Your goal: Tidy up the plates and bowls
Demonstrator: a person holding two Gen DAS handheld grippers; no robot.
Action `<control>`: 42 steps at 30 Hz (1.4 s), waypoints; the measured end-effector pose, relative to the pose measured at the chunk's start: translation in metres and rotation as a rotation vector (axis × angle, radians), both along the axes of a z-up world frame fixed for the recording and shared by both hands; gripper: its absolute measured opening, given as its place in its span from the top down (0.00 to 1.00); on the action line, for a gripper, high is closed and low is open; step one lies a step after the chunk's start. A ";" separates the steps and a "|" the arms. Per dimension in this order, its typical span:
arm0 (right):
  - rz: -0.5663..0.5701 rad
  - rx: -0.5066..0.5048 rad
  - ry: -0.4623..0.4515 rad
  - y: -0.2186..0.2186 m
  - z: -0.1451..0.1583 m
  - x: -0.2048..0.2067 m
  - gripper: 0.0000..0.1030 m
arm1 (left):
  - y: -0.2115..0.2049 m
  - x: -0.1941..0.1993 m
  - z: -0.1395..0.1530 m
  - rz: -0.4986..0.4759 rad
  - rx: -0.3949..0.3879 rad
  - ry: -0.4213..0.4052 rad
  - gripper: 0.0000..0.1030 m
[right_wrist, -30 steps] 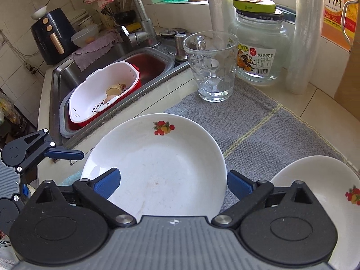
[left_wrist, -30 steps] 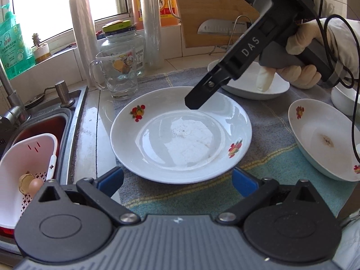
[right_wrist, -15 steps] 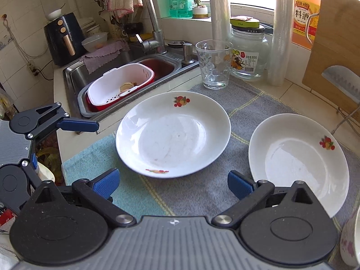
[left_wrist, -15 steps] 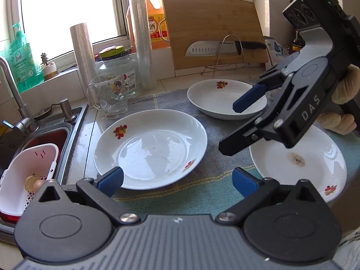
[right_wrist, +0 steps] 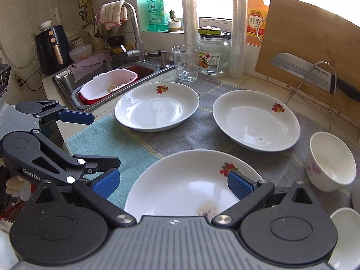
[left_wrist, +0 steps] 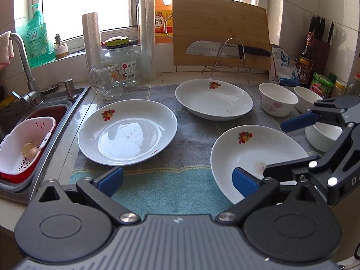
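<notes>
Three white plates with fruit prints lie on a grey-and-teal towel (left_wrist: 193, 135): one at the left (left_wrist: 127, 132) (right_wrist: 157, 110), one farther back (left_wrist: 213, 99) (right_wrist: 254, 119), one near the right (left_wrist: 247, 153) (right_wrist: 180, 186). A flowered bowl (left_wrist: 277, 100) (right_wrist: 330, 159) and two plain white bowls (left_wrist: 308, 96) (left_wrist: 321, 137) stand at the right. My left gripper (left_wrist: 177, 180) (right_wrist: 105, 139) is open above the towel's front edge, holding nothing. My right gripper (right_wrist: 173, 184) (left_wrist: 275, 148) is open above the near right plate, clear of it.
A sink (left_wrist: 47, 114) with a pink-white basket (left_wrist: 24, 144) lies to the left. Behind the towel stand a glass mug (left_wrist: 108, 82), a jar (left_wrist: 121, 63) and two film rolls. A cutting board (left_wrist: 220, 31) with a knife (left_wrist: 225, 49) leans on the wall. Bottles crowd the right corner.
Both grippers have drawn back and up from the plates, so the whole towel shows. The right gripper moved from over the left plate to the near right plate.
</notes>
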State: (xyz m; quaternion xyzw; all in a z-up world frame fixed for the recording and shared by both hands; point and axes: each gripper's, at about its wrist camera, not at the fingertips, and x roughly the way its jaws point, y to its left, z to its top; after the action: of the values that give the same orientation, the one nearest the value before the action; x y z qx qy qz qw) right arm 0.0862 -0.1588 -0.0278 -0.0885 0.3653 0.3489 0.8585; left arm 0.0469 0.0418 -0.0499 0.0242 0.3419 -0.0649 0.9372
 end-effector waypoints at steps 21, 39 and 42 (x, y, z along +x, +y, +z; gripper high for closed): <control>-0.120 -0.095 0.054 -0.074 -0.056 -0.053 0.00 | -0.028 -0.016 -0.006 0.032 -0.033 0.080 0.01; 0.051 -0.129 -0.017 -0.063 -0.074 -0.029 0.00 | -0.040 0.014 -0.005 -0.035 -0.004 0.136 0.01; 0.087 -0.105 -0.044 -0.067 -0.076 -0.030 0.00 | -0.044 0.025 -0.006 -0.062 -0.002 0.147 0.01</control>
State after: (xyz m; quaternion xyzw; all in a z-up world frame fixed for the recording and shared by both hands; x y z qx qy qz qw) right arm 0.0563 -0.2255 -0.1037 -0.1569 0.3597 0.3644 0.8445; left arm 0.0718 -0.0027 -0.0555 0.0288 0.4088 -0.0958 0.9071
